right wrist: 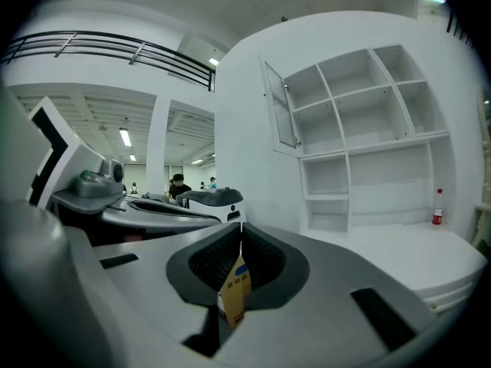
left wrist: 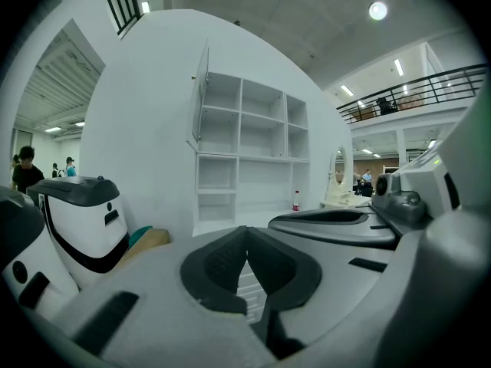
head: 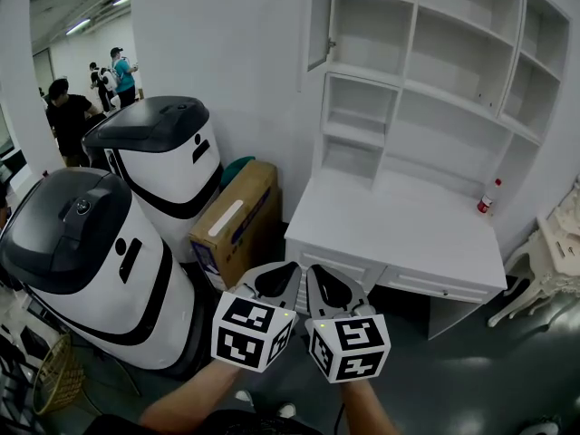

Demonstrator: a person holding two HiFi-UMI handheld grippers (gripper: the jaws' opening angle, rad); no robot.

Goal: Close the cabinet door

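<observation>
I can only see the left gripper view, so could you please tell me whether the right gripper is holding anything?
Observer: No. The right gripper view shows the right gripper shut and empty. The brown patch seen behind its jaws is the cardboard box standing on the floor.
Operator: Thank you. Where do the two grippers sit relative to the cabinet door?
Observer: The head view shows the left gripper right beside the right one, low in front of the desk. The open cabinet door is high above them at the shelving's upper left, and neither gripper touches it.
</observation>
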